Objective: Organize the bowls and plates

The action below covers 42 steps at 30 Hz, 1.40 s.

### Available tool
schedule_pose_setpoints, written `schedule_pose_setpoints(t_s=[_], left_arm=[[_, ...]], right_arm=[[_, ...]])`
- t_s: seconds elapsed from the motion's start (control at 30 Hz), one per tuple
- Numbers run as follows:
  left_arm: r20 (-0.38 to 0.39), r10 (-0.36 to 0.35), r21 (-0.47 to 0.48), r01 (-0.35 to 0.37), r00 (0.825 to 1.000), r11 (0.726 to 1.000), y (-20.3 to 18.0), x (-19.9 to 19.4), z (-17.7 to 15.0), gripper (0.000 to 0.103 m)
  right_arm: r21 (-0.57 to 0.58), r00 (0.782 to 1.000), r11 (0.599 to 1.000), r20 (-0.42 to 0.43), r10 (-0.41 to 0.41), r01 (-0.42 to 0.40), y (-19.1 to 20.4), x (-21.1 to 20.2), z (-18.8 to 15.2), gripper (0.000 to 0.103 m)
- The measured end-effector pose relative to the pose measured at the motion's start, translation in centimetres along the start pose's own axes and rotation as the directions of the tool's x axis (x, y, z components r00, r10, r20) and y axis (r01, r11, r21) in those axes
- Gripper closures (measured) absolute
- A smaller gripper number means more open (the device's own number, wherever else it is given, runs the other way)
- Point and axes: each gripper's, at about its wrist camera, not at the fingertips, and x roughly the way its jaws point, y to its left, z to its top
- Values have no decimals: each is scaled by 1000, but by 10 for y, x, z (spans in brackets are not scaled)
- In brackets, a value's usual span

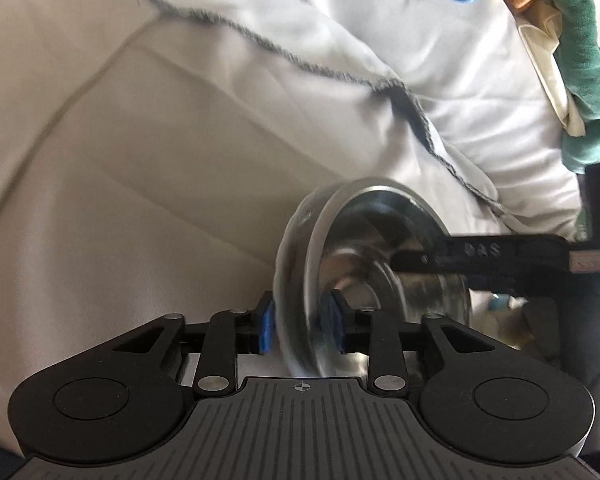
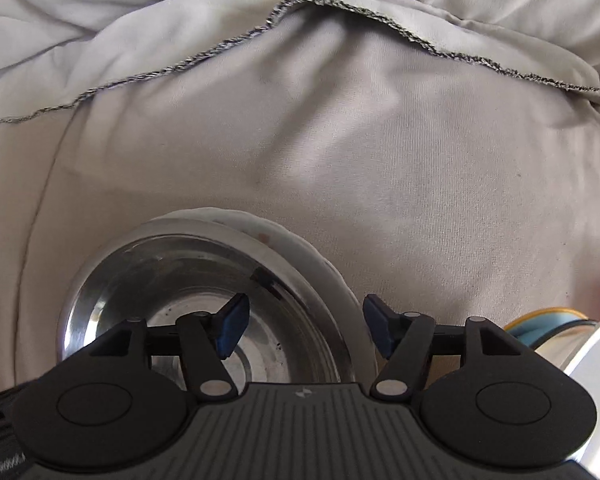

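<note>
In the left wrist view a steel bowl (image 1: 380, 264) stands on edge, its opening facing right. My left gripper (image 1: 300, 326) is shut on its rim, one blue pad outside and one inside. The right gripper's finger (image 1: 480, 258) reaches in from the right, over the bowl's opening. In the right wrist view the steel bowl (image 2: 172, 300) sits against a white plate or bowl (image 2: 332, 276) behind it. My right gripper (image 2: 304, 330) is open, straddling both rims: the left pad is inside the steel bowl, the right pad outside the white rim.
A crumpled white cloth (image 2: 340, 140) with a dark stitched hem covers the surface. A green towel and other fabrics (image 1: 580, 60) lie at the far right in the left wrist view. Another steel dish (image 2: 596, 356) and a blue-and-yellow-rimmed dish (image 2: 548, 320) sit at the right.
</note>
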Motion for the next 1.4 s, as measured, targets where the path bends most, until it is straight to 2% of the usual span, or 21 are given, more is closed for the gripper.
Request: schedule_pose_setpoints(t_s=[0.07,0.13,0.23,0.3,0.37,0.4,0.47,0.5,0.57,0.67,0.77,0.93,1.07,1.17,1.4], left_arm=[[52,35,5,-36,998,999,1,-4,1,58],[75,32,-21,-30,997,999,8,-6,4,58],[77,-19,-79,25,997,997,20,-6,8,60],[126,-22,-89,34,992,995,22,-15,10,64],[236,1,-63,15,972,998,14,-35,10,68],[292,3,-47,11,957,999,8,-48,9,67],[363,-26,-3,29,931,1000,-9,-69,6,67],[376,-59,29,51,925,998,-20,-75,3,67],[339,-140,99,113,930,989,-46,-75,-1,67],[202,-260,188,223,944,956,-91,-54,-12,67],[77,-312,247,286,947,926,-135,-26,-25,68],[-12,-247,305,239,969,922,-180,4,-40,76],[-28,-196,311,195,980,930,-190,15,-47,78],[4,-159,318,150,987,936,-196,12,-48,78],[103,-27,395,-16,994,918,-225,6,-52,78]], right_arm=[[14,997,997,-12,70,-70,0,-2,-4,39],[25,993,993,-30,118,-117,0,-1,-7,39],[-24,995,995,-18,94,-94,8,-2,-12,39],[-37,996,996,-2,87,-87,8,-6,-14,41],[-49,994,994,56,98,-96,4,-26,-18,41],[-86,990,988,51,131,-126,1,-40,-20,41],[-129,974,981,158,165,-145,-11,-78,-30,41],[-142,959,980,226,169,-139,-19,-94,-36,41],[-154,934,980,317,166,-122,-39,-124,-51,41],[-104,902,990,412,129,-94,-75,-151,-72,41],[-26,882,997,465,77,-74,-115,-161,-91,41],[57,885,997,465,13,-44,-165,-149,-108,57],[92,887,991,460,45,-98,-198,-132,-114,64],[94,875,984,477,89,-151,-211,-129,-118,64],[95,853,967,497,159,-236,-223,-127,-126,64]])
